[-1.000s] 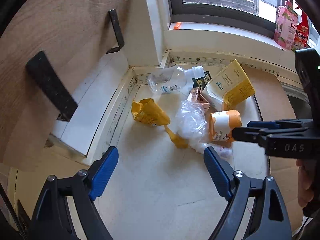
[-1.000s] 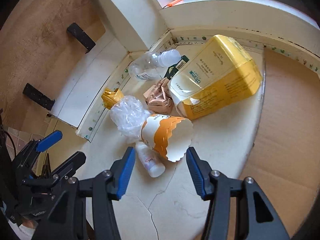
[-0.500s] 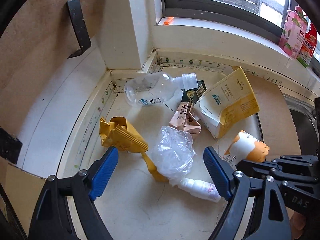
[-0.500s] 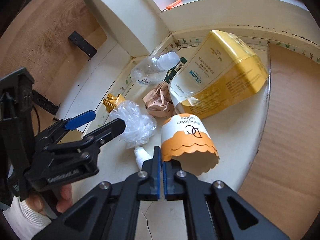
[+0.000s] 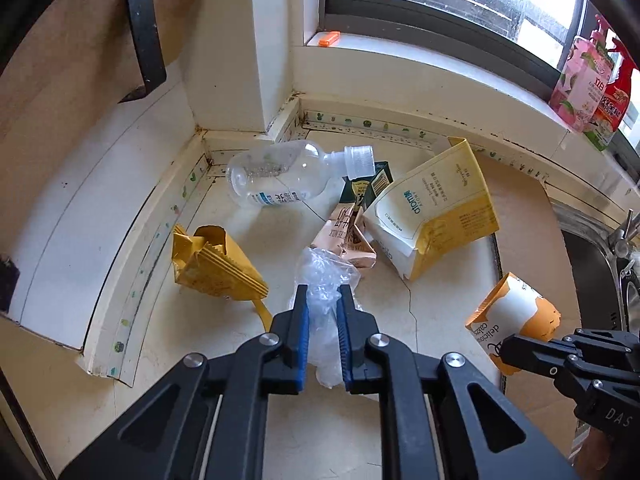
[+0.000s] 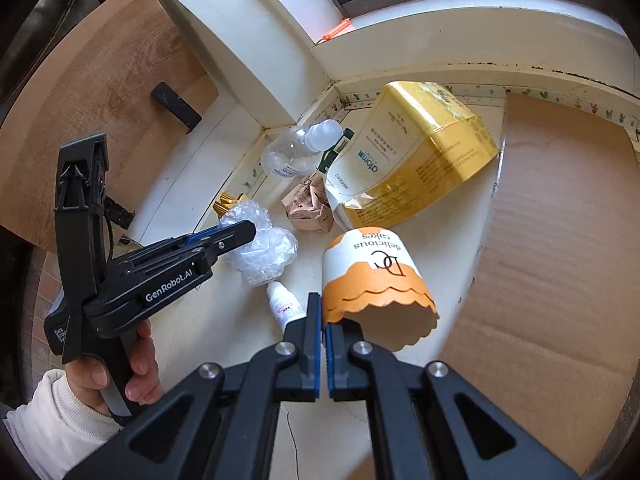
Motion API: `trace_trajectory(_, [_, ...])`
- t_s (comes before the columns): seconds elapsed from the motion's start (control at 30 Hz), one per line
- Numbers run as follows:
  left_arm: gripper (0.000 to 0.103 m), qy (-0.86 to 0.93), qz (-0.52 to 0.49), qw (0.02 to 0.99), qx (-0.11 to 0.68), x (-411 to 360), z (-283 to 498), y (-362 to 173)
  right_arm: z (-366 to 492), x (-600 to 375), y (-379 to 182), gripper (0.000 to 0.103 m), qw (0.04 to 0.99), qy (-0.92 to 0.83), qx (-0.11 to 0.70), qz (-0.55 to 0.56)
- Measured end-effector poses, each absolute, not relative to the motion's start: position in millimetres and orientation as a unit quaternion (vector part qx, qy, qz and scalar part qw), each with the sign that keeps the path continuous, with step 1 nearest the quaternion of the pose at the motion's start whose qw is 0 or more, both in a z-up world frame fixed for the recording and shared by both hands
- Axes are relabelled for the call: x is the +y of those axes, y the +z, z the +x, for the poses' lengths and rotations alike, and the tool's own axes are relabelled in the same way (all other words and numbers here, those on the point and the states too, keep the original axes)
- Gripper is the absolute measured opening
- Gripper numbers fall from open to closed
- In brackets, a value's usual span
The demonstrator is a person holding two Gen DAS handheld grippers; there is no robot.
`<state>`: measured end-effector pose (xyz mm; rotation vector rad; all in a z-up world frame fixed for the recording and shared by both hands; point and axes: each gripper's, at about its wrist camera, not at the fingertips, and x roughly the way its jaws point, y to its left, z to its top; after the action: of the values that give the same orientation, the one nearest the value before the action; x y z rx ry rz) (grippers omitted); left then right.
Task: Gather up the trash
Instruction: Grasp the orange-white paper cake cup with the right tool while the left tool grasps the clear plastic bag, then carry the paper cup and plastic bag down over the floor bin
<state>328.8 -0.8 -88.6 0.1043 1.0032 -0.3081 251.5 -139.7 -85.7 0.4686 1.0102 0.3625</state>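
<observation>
Trash lies in a counter corner under a window. My left gripper [image 5: 323, 300] is shut on a crumpled clear plastic bag [image 5: 326, 276], seen also in the right wrist view [image 6: 262, 246]. My right gripper [image 6: 323, 320] is shut on the rim of an orange-and-white paper cup [image 6: 374, 276], held above the counter; the cup shows at the right of the left wrist view [image 5: 510, 320]. A small white dropper bottle [image 6: 284, 306] lies by the bag. A clear plastic bottle [image 5: 280, 178], a yellow pouch [image 5: 436, 208], a brown carton [image 5: 348, 240] and a yellow wrapper [image 5: 212, 264] lie around.
Brown cardboard [image 6: 560, 240] covers the counter to the right. A sink [image 5: 600, 264] lies at the far right. A wooden shelf with black brackets [image 5: 146, 36] hangs on the left wall. Pink and red pouches [image 5: 588, 80] stand on the window sill.
My left gripper moved down to the pile and shut on the plastic bag. My right gripper shut on the paper cup's rim and lifted it to the right.
</observation>
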Motion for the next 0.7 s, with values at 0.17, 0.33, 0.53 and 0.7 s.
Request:
trace_trajectory(0.17, [0.01, -0.169, 0.056, 0.874, 0.452, 14, 292, -56, 227, -133, -61, 0.001, 0.847, 0.167, 0.457, 0.215])
trace_trajectory(0.33, [0.01, -0.185, 0.065, 0.884, 0.424, 43, 236, -18, 182, -118, -29, 0.001, 0.862, 0.16, 0.435, 0.205])
trace_trajectory(0.53, [0.01, -0.22, 0.064, 0.881, 0.415, 65, 152, 16, 107, -82, -2, 0.001, 0.874, 0.144, 0.423, 0.193])
trace_trajectory(0.7, [0.01, -0.237, 0.074, 0.883, 0.399, 82, 81, 31, 41, -50, 13, 0.001, 0.882, 0.137, 0.411, 0.187])
